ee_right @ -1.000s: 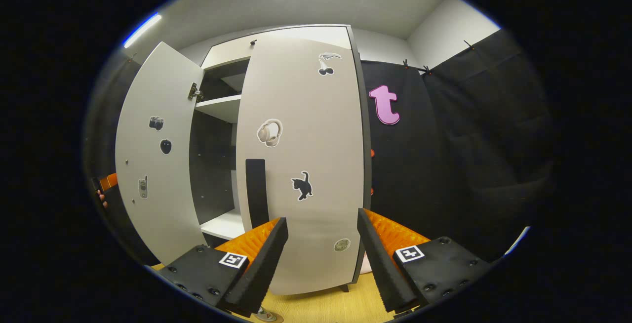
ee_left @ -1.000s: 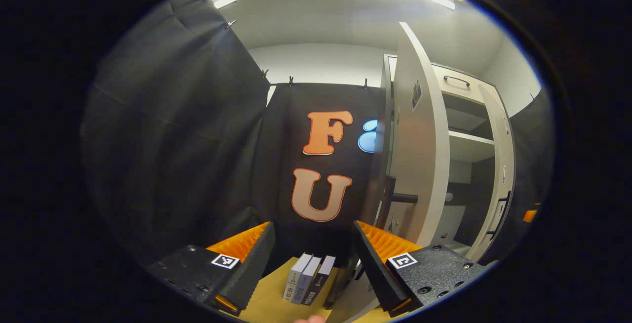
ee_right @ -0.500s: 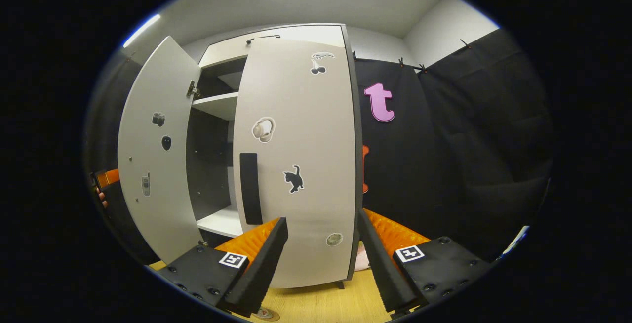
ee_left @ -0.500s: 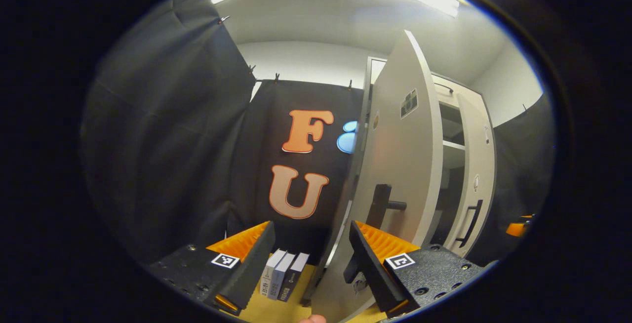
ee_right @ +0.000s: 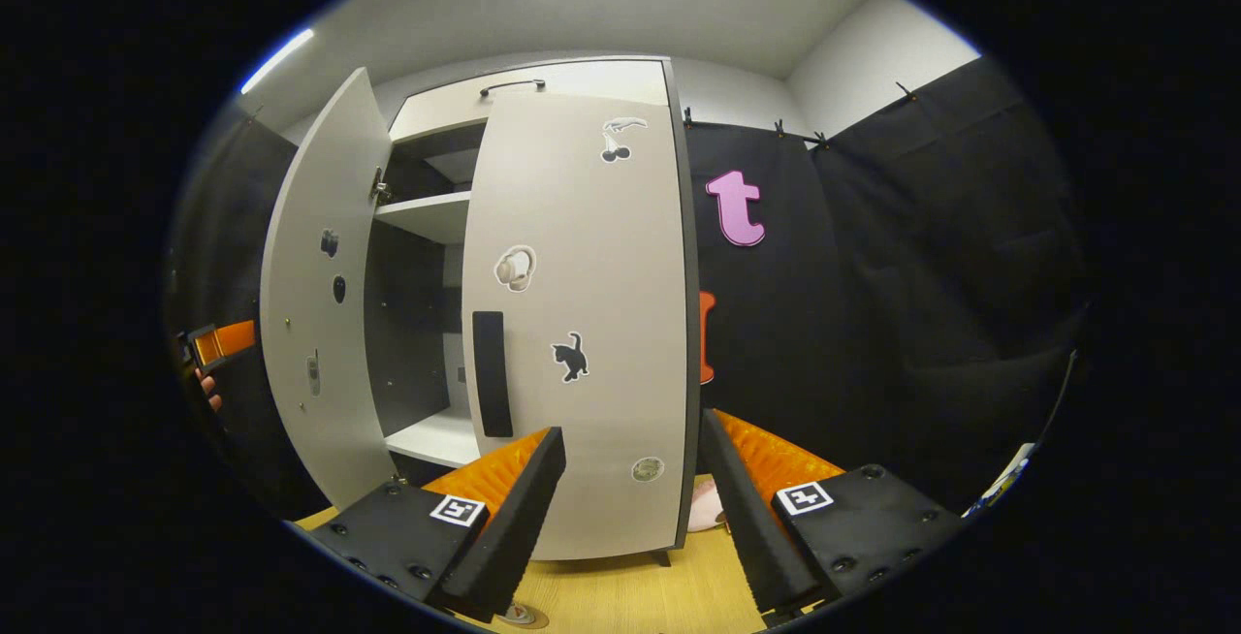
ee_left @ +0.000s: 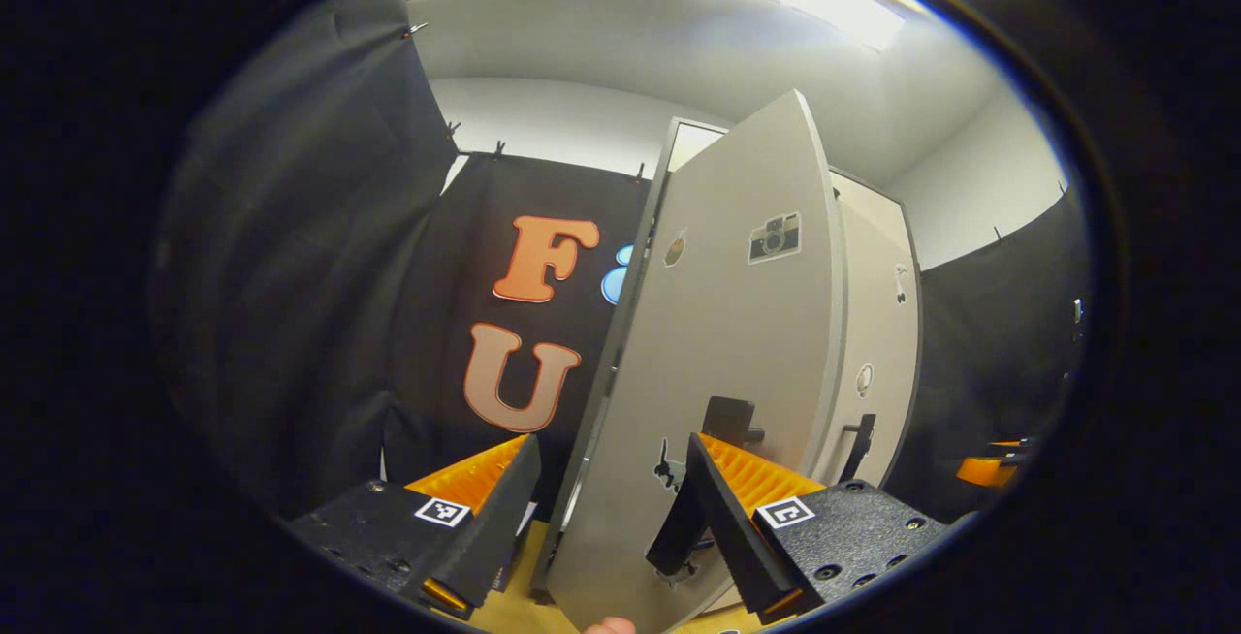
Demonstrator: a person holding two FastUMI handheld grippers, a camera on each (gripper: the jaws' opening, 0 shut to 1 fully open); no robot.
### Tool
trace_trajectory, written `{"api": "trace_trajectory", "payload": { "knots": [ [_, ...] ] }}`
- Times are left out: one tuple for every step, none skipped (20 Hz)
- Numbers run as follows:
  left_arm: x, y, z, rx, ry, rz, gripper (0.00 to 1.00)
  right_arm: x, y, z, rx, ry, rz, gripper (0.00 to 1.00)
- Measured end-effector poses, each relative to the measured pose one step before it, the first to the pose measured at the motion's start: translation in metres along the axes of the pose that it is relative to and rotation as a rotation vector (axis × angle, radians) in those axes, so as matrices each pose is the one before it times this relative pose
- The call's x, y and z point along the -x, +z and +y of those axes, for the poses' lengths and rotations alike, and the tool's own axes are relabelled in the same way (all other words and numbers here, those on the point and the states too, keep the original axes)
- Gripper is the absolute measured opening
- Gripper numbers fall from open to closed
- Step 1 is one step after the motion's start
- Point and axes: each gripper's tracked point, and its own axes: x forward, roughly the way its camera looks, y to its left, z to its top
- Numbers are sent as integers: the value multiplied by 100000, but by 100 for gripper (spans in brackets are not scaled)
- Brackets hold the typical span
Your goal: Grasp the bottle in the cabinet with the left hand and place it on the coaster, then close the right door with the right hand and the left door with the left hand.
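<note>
Fingers of the left gripper (ee_left: 611, 508): spread, pinching nothing, at lower centre of the left gripper view. Left door (ee_left: 717, 343): tall panel, long axis upright, half swung, rising directly ahead and slightly right of these fingers; contact cannot be told. Its dark handle (ee_left: 727, 416) sits just above the right-hand finger. Left gripper is the nearer one. Right gripper (ee_right: 630, 508): fingers likewise spread, empty, low in the right gripper view. Right door (ee_right: 582, 324): appears shut, centre frame. Bench (ee_right: 620, 595): bottom edge.

One cabinet (ee_right: 543, 91), two doors (ee_right: 582, 324), two handles (ee_right: 492, 372), one shelf (ee_right: 427, 212), two tongs (ee_right: 630, 464)
</note>
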Motion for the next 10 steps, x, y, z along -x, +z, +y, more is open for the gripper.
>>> {"api": "trace_trajectory", "payload": {
  "knots": [
    [-350, -386, -875, 302, -1639, 632, 93, 84, 3, 94, -290, 222, -50, 86],
    [-468, -381, -649, -262, -1202, 438, 92, 227, 21, 21, -30, 130, 52, 86],
    [-525, -372, -658, -382, -1305, 727, 93, 139, 32, 23, 154, 10, 35, 86],
    [-614, -448, -487, 74, -1030, 981, 93, 216, 98, -54, 82, -24, -98, 94],
    [-519, -698, -624, 1103, -1025, 1775, 93, 266, 69, -104, 19, -147, -204, 94],
    [-378, -788, -496, 1427, -1224, 1828, 94, 220, 154, -168, 4, -289, -173, 94],
    [-245, -773, -656, 1407, -1272, 1749, 94, 186, 13, -204, 98, -494, -168, 94],
    [-309, -626, -624, 1257, -1445, 1513, 94, 188, 56, -307, 228, -614, -144, 94],
    [-254, -629, -570, 624, -1340, 1497, 94, 172, 64, -365, 327, -811, -40, 94],
    [-328, -584, -392, -312, -1217, 1011, 94, 169, -18, -372, 279, -876, -28, 94]
  ]
}}
